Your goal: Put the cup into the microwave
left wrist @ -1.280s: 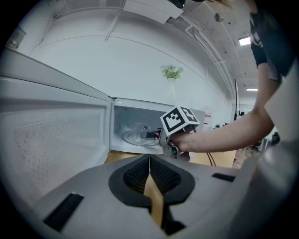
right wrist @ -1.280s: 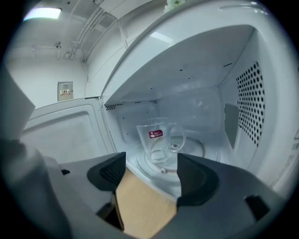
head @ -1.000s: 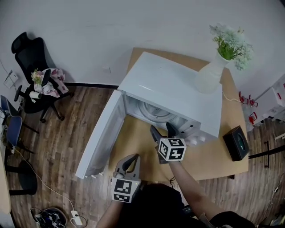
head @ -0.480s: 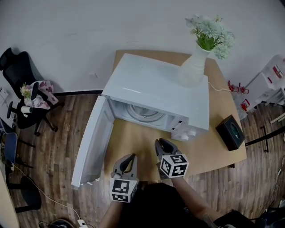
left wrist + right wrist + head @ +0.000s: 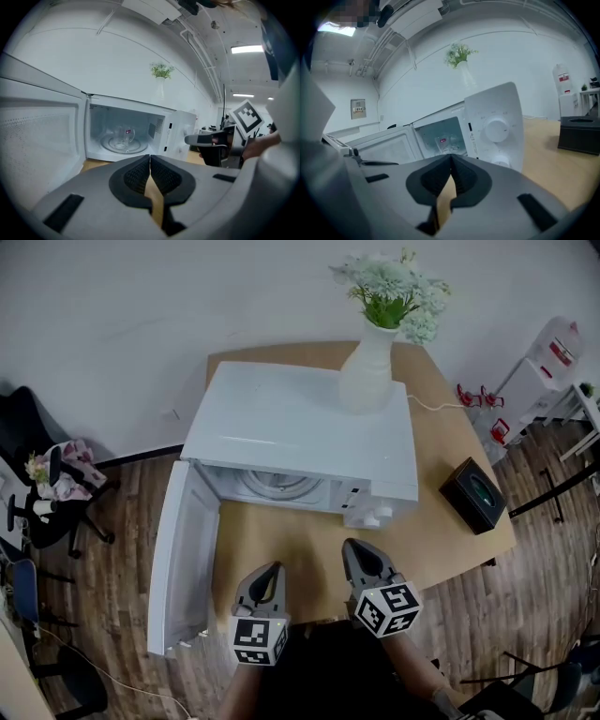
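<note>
Since a second ago the right gripper (image 5: 354,547) has drawn back out of the mouth of the white microwave (image 5: 300,427) to the near edge of the wooden surface (image 5: 300,545). Its jaws have just been closing, with nothing between them.

In the head view both grippers hover side by side over that near edge, clear of the oven. The left gripper (image 5: 271,570) sits just right of the oven's white door (image 5: 178,559), which is swung wide open. A white vase of flowers (image 5: 366,376) stands on top of the microwave, and a black box (image 5: 474,495) lies on the surface to its right.

The left gripper view shows its dark ribbed pads meeting at the tips, empty. Past them, the clear glass cup (image 5: 123,136) stands on the glass turntable (image 5: 123,146) inside the open cavity.

The right gripper view shows its jaws together as well, holding nothing. The cup appears faintly inside the cavity, seemingly upright, left of the round control dials (image 5: 497,130) on the front panel.
</note>
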A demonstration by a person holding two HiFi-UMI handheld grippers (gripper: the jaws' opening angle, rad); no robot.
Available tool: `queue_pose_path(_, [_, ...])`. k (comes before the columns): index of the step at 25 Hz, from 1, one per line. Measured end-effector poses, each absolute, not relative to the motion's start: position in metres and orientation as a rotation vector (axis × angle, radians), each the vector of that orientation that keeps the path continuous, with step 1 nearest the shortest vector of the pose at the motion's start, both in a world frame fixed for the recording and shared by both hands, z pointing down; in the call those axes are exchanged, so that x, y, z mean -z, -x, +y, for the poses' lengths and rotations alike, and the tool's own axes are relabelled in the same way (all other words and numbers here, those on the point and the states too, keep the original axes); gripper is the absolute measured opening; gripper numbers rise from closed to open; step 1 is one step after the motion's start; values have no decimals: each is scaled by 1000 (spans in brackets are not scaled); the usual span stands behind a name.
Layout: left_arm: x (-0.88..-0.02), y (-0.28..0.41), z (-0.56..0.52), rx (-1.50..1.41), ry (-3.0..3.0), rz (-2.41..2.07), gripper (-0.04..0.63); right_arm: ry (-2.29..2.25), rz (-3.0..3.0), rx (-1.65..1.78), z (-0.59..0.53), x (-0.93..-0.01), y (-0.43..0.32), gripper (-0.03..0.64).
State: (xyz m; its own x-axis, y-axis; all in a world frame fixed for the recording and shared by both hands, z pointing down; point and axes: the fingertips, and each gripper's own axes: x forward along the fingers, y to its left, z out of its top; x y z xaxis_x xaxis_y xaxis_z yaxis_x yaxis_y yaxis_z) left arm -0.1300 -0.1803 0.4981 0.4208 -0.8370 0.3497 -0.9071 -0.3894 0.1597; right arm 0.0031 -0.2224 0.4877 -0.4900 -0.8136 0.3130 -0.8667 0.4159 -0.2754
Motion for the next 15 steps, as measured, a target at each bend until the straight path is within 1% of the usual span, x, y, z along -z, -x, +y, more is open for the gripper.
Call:
queue_pose_path(12, [-471, 100, -204, -238, -2477, -1414, 5, -1867, -2543, -261, -204, -420, -76, -6])
queue_pose_path(15, [-464, 93, -204, -231, -2514, -1386, 6, -1909, -2556, -248, -200, -414, -84, -6])
